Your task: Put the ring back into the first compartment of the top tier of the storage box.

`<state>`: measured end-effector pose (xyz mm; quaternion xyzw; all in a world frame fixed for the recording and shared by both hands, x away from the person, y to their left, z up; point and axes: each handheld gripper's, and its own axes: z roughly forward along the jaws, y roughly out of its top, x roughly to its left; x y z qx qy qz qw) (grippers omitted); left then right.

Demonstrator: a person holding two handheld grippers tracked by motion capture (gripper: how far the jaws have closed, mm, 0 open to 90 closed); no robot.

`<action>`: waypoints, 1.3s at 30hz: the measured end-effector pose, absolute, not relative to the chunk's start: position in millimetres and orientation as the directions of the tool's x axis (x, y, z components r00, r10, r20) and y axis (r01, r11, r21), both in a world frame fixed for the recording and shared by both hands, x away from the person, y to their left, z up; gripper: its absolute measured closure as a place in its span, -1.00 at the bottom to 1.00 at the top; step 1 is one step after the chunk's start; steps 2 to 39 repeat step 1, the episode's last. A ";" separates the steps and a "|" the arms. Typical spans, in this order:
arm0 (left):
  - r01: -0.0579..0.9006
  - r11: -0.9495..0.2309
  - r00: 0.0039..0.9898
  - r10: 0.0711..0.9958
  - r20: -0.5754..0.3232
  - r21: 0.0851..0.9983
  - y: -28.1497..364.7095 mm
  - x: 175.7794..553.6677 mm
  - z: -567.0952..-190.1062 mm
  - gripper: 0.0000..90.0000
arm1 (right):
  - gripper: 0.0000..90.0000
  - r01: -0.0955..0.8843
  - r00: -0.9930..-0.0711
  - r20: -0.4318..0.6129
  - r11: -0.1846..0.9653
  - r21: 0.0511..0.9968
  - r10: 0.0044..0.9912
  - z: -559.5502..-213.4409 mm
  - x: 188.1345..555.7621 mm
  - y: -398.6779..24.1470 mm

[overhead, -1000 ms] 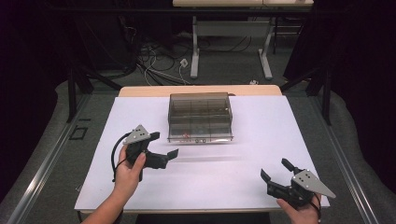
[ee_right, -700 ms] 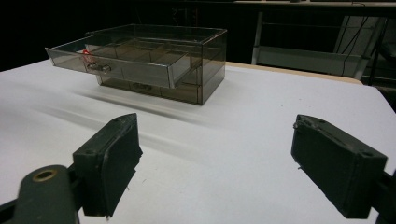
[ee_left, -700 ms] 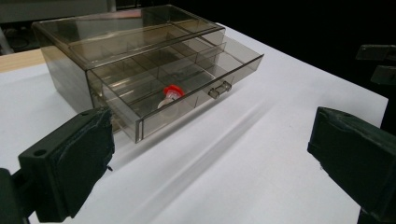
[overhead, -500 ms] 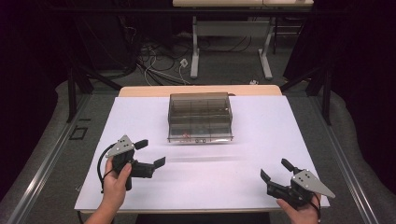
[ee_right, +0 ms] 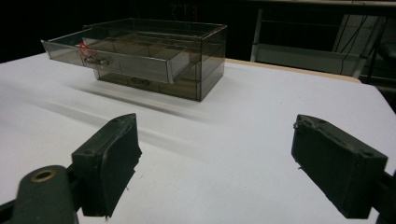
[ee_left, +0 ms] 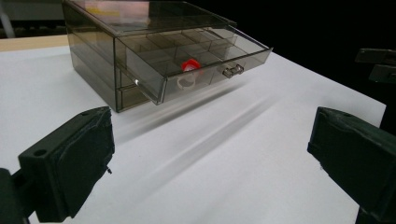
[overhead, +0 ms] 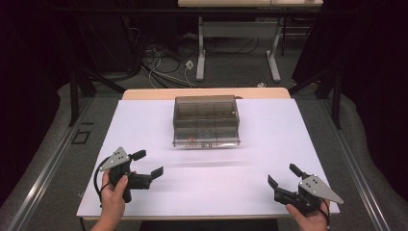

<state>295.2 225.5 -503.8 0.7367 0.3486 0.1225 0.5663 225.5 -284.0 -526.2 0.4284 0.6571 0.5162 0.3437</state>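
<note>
Drawer box: smoky transparent plastic organiser with two drawers (overhead: 206,120) sat at the far middle of the white table (overhead: 269,159), well apart from both hands.
Left gripper: black two-jaw gripper with a grey plate (overhead: 144,166) hovered at the near left, jaws spread wide, holding nothing, aimed toward the box.
Top drawer: clear tinted tray with dividers and a small metal handle (ee_left: 196,60) stood pulled out, overhanging the table in front of the box.
Contents: small red-and-white object (ee_left: 189,70), probably a ring-shaped piece, lay in a front compartment; what it was exactly, hard to tell.
Lower drawer: (ee_right: 140,81) looked shut.
Right gripper: matching black gripper (overhead: 284,180) waited at the near right, jaws also wide apart and empty.
Progress: opening looked done; by my reading, taking out or dropping in an item, then closing, was left.
Obstacles: bare white surface between grippers and box, nothing blocking the reach.
Surroundings: desk legs and loose cables (overhead: 163,62) on the dark floor beyond.
</note>
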 end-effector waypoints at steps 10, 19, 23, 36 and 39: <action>0.375 -0.116 0.727 0.652 -0.214 0.920 225.5 295.2 -503.8 -0.99 | -0.68 0.204 -0.398 -0.019 0.109 0.973 0.917 -526.1 225.7 -285.1; 0.375 -0.116 0.727 0.652 -0.214 0.920 225.5 295.2 -503.8 -0.99 | -0.68 0.204 -0.398 -0.019 0.109 0.973 0.917 -526.1 225.7 -285.1; 0.375 -0.116 0.727 0.652 -0.214 0.920 225.5 295.2 -503.8 -0.99 | -0.68 0.204 -0.398 -0.019 0.109 0.973 0.917 -526.1 225.7 -285.1; 0.375 -0.116 0.727 0.652 -0.214 0.920 225.5 295.2 -503.8 -0.99 | -0.68 0.204 -0.398 -0.019 0.109 0.973 0.917 -526.1 225.7 -285.1; 0.375 -0.116 0.727 0.652 -0.214 0.920 225.5 295.2 -503.8 -0.99 | -0.68 0.204 -0.398 -0.019 0.109 0.973 0.917 -526.1 225.7 -285.1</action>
